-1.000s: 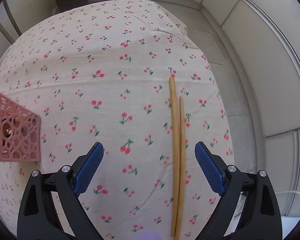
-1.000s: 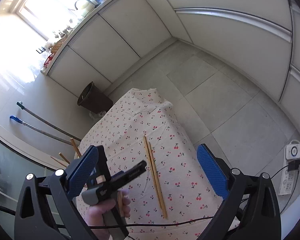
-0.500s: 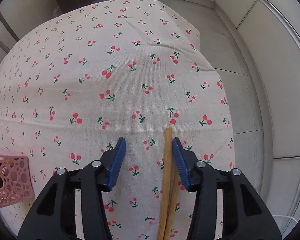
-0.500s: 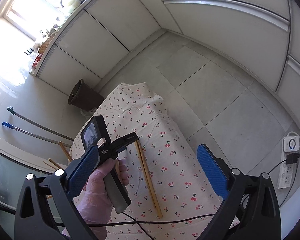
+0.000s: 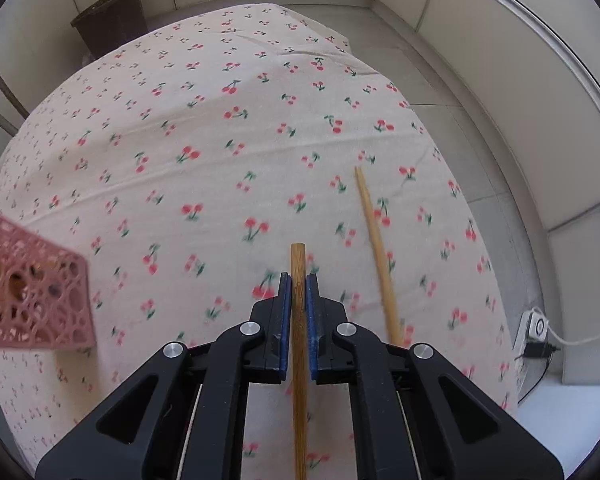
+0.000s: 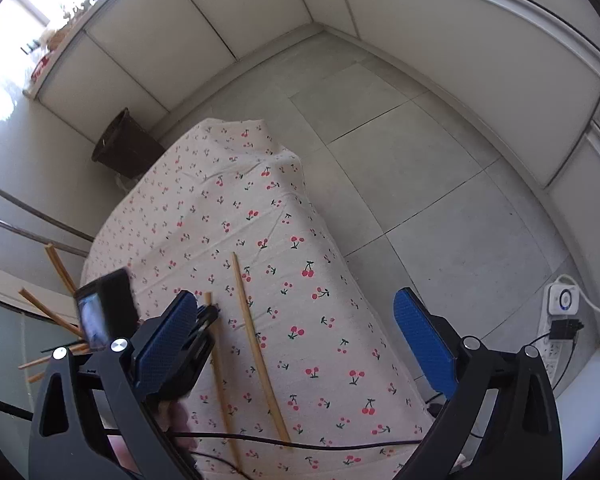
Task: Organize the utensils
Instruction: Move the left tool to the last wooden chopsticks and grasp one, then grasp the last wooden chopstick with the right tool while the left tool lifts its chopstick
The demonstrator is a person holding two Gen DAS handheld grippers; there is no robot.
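A wooden chopstick (image 5: 298,264) sits between the blue pads of my left gripper (image 5: 298,280). Its jaws are closing tight, and both pads press on the stick's sides, near its far end. A second chopstick (image 5: 374,232) lies loose on the cherry-print tablecloth (image 5: 204,120), just to the right. In the right wrist view, the left gripper (image 6: 208,314) holds the gripped chopstick (image 6: 220,360) beside the loose chopstick (image 6: 256,340). My right gripper (image 6: 296,294) hangs open above them, with nothing between its fingers. A pink perforated basket (image 5: 32,296) stands at the left.
Several chopsticks (image 6: 56,268) stick up at the left of the right wrist view. A dark bin (image 5: 112,16) stands on the floor beyond the table. A power strip (image 6: 560,304) lies on the floor at the right. A black cable (image 6: 300,442) crosses the table's near end.
My left gripper went from wide open to shut on one chopstick of the pair, and the other now lies apart to the right. The right gripper came lower and closer to the table.
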